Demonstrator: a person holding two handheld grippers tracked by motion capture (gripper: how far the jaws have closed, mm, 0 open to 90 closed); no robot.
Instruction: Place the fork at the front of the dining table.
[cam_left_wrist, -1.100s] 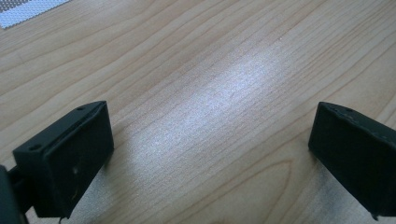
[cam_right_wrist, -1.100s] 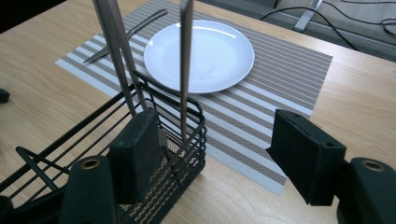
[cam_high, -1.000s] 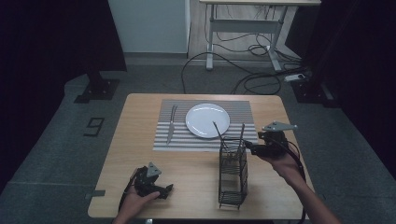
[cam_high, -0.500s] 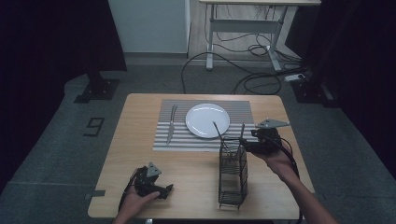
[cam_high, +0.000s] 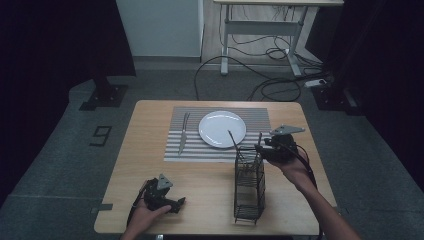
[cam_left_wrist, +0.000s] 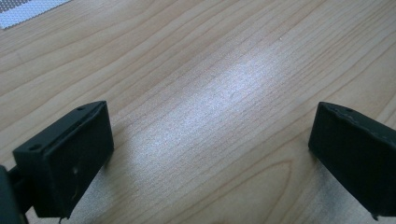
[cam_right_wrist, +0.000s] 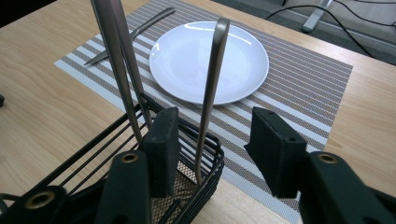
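Observation:
A black wire caddy (cam_high: 249, 190) (cam_right_wrist: 187, 196) stands on the table's front right with steel utensil handles sticking up from it. My right gripper (cam_high: 260, 149) (cam_right_wrist: 212, 123) is at the caddy's top, its jaws on either side of one upright handle (cam_right_wrist: 214, 70). The jaws have just been closing, but a gap is left on both sides of the handle, so the gripper is open. Two more handles (cam_right_wrist: 116, 60) rise to the left of it. My left gripper (cam_high: 179, 202) (cam_left_wrist: 210, 135) rests wide open on bare wood at the front left, holding nothing.
A white plate (cam_high: 222, 128) (cam_right_wrist: 187, 60) lies on a striped placemat (cam_high: 195, 150) (cam_right_wrist: 299, 70) beyond the caddy. A steel utensil (cam_high: 183, 135) (cam_right_wrist: 135, 32) lies on the mat left of the plate. Cables run across the floor behind the table.
My right gripper has shifted a little to the left, up to the caddy's top. The left hand and its gripper have stayed where they were.

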